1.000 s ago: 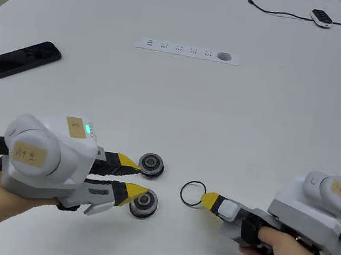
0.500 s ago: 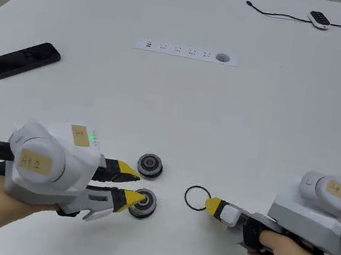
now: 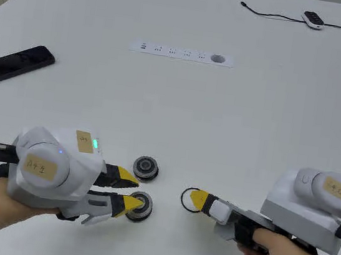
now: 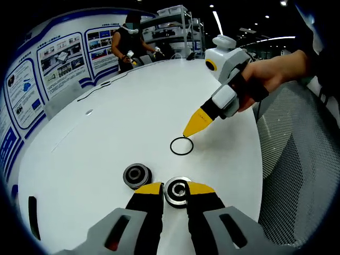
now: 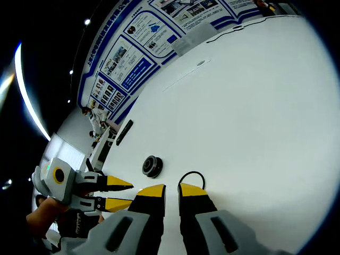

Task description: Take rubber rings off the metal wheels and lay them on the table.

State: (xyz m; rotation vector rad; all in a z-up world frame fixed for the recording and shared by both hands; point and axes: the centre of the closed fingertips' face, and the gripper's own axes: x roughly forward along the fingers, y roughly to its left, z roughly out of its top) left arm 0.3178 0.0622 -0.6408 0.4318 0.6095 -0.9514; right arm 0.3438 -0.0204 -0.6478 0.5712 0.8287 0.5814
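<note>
Ring [image 4: 171,146] lies flat on the table [image 3: 234,123], a plain circle with no long axis, at lower centre of the head view. It is right at the tip of my right gripper [image 3: 197,199], whose jaws are drawn nearly together on nothing. Left of it my left gripper [image 3: 131,189] clamps the near wheel [image 3: 141,205]. The second wheel [image 3: 146,167] sits just above that one. Both lie flat, bores up.

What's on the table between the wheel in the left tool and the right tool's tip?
A loose black rubber ring, lying flat by the tip of the right tool; otherwise bare table up to the wheel. The left gripper view shows it best.
</note>
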